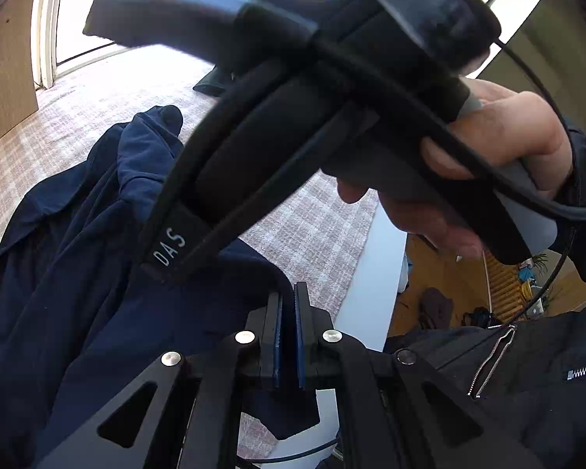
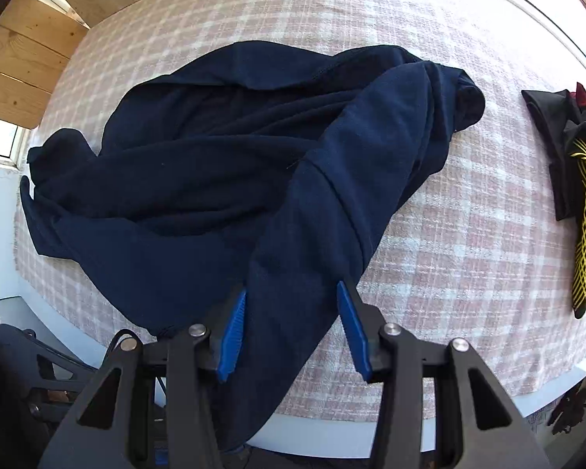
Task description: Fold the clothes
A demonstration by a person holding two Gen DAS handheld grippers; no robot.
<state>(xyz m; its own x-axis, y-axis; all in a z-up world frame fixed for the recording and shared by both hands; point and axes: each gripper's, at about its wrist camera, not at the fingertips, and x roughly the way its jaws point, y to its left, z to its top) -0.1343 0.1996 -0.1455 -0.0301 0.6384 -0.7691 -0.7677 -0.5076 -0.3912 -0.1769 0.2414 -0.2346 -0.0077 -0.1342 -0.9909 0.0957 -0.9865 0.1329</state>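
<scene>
A crumpled navy sweatshirt (image 2: 222, 164) lies on the pink-and-white checked cloth (image 2: 449, 215) of the table; it also shows in the left wrist view (image 1: 78, 273). My right gripper (image 2: 291, 293) is open, its blue pads (image 2: 234, 332) on either side of a sleeve that hangs over the near table edge. My left gripper (image 1: 288, 297) has its blue pads nearly together over the sweatshirt's near edge; no cloth shows between them. The right hand and its gripper body (image 1: 332, 117) fill the upper left wrist view.
A folded black garment with a yellow pattern (image 2: 582, 203) lies at the table's right edge. The white table edge (image 1: 371, 273) runs close by, with wooden floor (image 1: 441, 273) and clutter beyond. A black zipped jacket (image 1: 508, 371) is at the right.
</scene>
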